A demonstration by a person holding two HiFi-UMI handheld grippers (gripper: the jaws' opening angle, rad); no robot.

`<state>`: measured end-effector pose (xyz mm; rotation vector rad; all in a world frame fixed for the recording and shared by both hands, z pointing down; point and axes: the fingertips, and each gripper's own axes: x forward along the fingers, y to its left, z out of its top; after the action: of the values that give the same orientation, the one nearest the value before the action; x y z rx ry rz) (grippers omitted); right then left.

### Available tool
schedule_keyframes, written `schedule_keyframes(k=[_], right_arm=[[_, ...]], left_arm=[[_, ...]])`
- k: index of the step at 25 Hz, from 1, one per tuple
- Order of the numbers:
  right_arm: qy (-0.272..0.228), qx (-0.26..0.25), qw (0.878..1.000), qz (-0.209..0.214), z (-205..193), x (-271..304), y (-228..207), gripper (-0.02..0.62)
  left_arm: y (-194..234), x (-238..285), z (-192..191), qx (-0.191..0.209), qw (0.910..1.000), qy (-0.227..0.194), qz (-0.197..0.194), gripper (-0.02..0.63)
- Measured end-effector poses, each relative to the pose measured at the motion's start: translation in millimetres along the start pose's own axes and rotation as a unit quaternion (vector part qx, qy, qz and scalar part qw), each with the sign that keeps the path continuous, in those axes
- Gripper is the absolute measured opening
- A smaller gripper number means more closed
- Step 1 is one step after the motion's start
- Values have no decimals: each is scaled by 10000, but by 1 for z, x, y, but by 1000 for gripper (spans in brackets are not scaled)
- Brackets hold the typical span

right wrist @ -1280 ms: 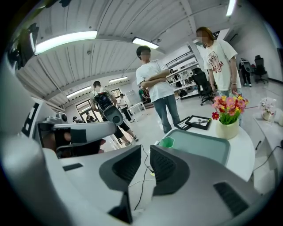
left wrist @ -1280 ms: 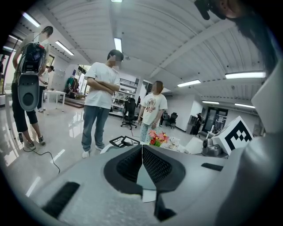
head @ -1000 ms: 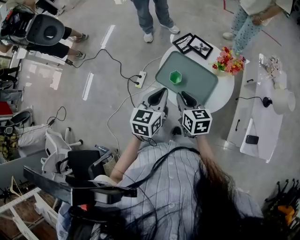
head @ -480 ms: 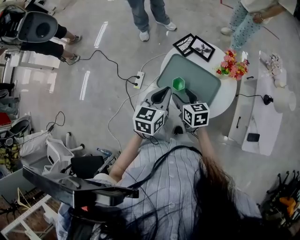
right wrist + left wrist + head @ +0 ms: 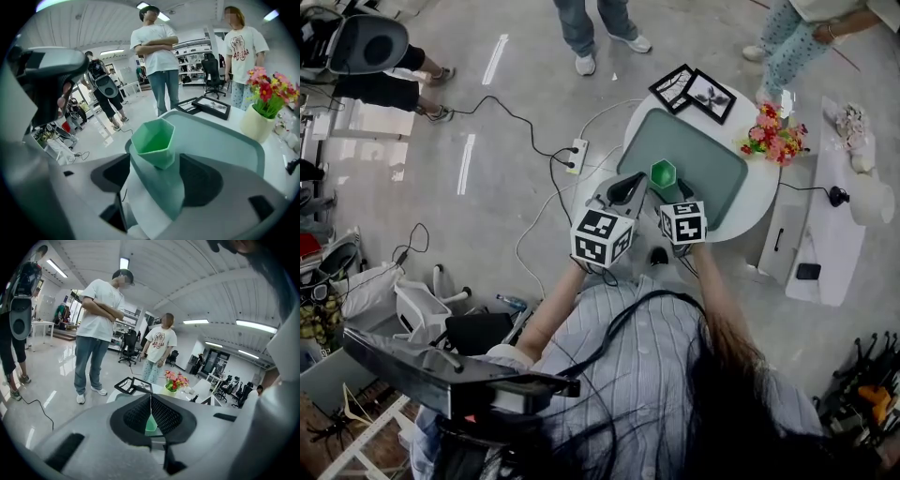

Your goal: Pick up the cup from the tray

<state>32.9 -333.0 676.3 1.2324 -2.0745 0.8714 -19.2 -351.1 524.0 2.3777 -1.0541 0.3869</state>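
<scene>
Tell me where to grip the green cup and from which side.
Grip the green cup by two opposite flat facets below the rim, coming level from the near edge of the tray. It stands upright and tapers toward its base, so it should wedge rather than slip. The right gripper, jaws open, faces it from that side.

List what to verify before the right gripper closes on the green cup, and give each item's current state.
1. Right gripper jaws apart: ok.
2. Cup upright on the tray: ok.
3. Cup centred in the gap between the jaws: ok, by the right gripper view.
4. Cup far enough in between the pads: cannot tell; its base seems about level with their tips.
5. Left gripper out of the way: ok; jaws together, beside the cup in the head view, not touching.
6. Vase of flowers away from the approach: ok, beyond the tray.
</scene>
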Motion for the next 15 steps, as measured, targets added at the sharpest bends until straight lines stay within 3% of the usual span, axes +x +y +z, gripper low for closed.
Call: schedule_keyframes(k=[7,15], right_arm=[[282,-197,9988,-347,-14,27,-13,304],[318,-483,9976,-390,-11,44,-16,304]], left_arm=[[17,1,-2,-13,9999,79,69,15],[32,1,-6,-49,9996,190,202,15]])
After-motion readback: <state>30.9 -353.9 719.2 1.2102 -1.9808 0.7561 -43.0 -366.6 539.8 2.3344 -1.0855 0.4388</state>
